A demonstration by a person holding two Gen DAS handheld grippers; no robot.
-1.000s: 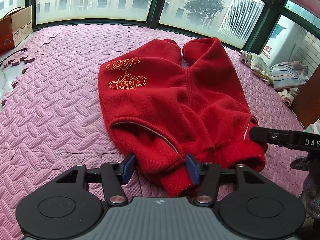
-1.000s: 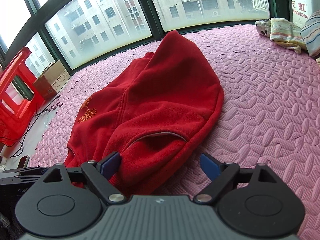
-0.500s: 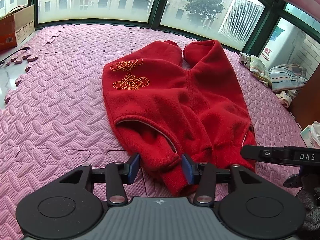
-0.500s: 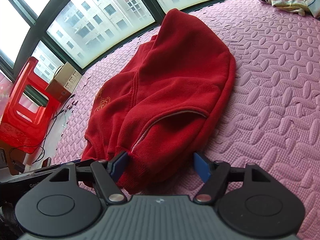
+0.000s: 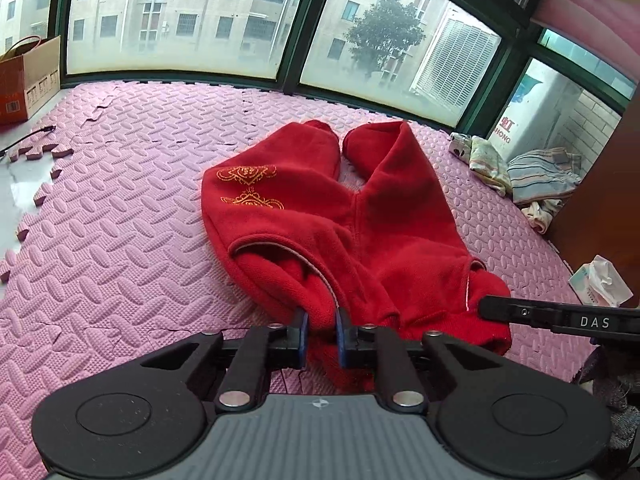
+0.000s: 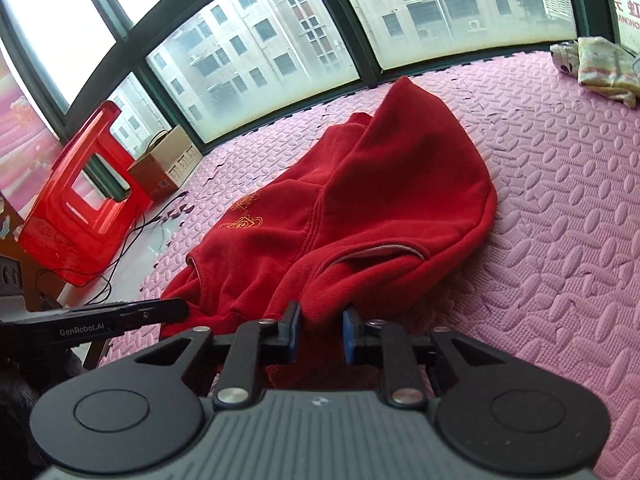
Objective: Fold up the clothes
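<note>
Red fleece trousers (image 5: pixel 380 216) with gold embroidery lie on the pink foam mat (image 5: pixel 120 240), legs toward the window and waist end near me. My left gripper (image 5: pixel 321 334) is closing, its blue pads pinching the near left edge by a pocket opening. In the right wrist view the same trousers (image 6: pixel 400 184) bunch up at my right gripper (image 6: pixel 320 332), which is also closing, with red fabric squeezed between its pads. The other gripper's black finger shows at the edge of each view: the right one (image 5: pixel 492 310), the left one (image 6: pixel 172 308).
A cardboard box (image 5: pixel 28 76) sits far left by the window. A pile of other clothes (image 5: pixel 536 176) lies at the far right, a tissue pack (image 5: pixel 600 284) beside brown furniture (image 5: pixel 600 200). A red plastic stool (image 6: pixel 80 200) and cables (image 6: pixel 132 236) are off the mat's left side.
Both grippers' jaws have narrowed from wide apart onto the trousers' near edge. Both hands have risen a little, and the near fabric is gathered and lifted.
</note>
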